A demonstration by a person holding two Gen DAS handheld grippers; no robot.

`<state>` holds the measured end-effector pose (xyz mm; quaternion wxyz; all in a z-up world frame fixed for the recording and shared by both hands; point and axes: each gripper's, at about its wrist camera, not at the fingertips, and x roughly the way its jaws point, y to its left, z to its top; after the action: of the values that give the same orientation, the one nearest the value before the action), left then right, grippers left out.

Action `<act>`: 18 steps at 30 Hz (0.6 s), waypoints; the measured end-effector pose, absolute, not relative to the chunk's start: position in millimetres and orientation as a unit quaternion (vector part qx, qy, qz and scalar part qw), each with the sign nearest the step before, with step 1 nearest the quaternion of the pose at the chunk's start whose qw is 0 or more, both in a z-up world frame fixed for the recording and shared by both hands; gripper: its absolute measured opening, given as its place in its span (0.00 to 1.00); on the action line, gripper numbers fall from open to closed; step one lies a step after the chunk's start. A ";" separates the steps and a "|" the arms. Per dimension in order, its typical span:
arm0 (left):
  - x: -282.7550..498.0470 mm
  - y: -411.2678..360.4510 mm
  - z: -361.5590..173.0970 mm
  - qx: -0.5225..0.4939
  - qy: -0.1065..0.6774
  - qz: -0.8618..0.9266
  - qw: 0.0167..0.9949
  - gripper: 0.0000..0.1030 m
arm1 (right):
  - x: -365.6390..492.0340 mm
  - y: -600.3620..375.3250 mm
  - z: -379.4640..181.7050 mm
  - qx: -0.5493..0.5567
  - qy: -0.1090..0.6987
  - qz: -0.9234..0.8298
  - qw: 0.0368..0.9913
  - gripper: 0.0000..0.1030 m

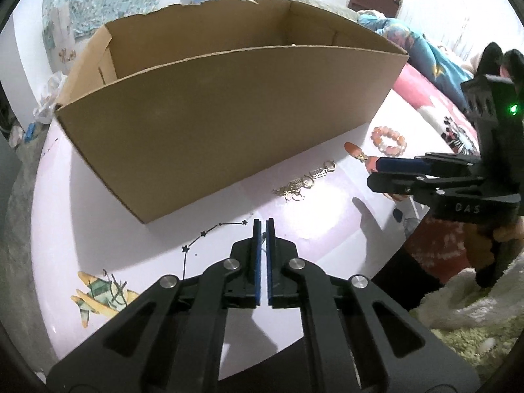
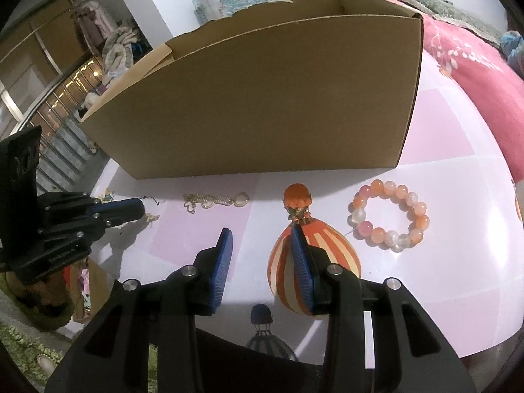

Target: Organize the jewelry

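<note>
My left gripper hovers over the white table, in front of the cardboard box. Its pads are almost together with a thin dark cord between them; the cord sticks out past the tip in the right wrist view. My right gripper stands open with nothing between its pads, just short of an orange pendant. A gold chain piece lies left of the pendant. To its right lies a pink and orange bead bracelet. From the left wrist view, the right gripper points at the pendant.
The open-topped box fills the back of the table and looks empty in the part of its inside that shows. A striped balloon print lies under the right gripper. A pink bedspread is at the right and green carpet below.
</note>
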<state>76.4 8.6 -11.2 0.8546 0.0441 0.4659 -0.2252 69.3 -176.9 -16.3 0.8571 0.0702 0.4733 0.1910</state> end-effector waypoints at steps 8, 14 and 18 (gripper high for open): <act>70.6 7.7 -10.2 0.045 0.467 -0.229 0.853 0.22 | 71.3 -172.3 -18.1 0.071 0.474 0.196 0.856 0.36; 72.4 -0.3 -19.5 0.073 0.479 -0.215 0.848 0.22 | 71.6 -171.0 -18.1 0.071 0.473 0.196 0.856 0.36; 71.8 -12.2 -26.3 0.113 0.480 -0.209 0.844 0.20 | 70.9 -171.4 -18.1 0.072 0.471 0.196 0.857 0.36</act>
<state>71.8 -12.2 -26.3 0.8445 0.1134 0.4797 -0.2094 70.9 -171.4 -18.1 0.8569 0.0725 0.4713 0.1957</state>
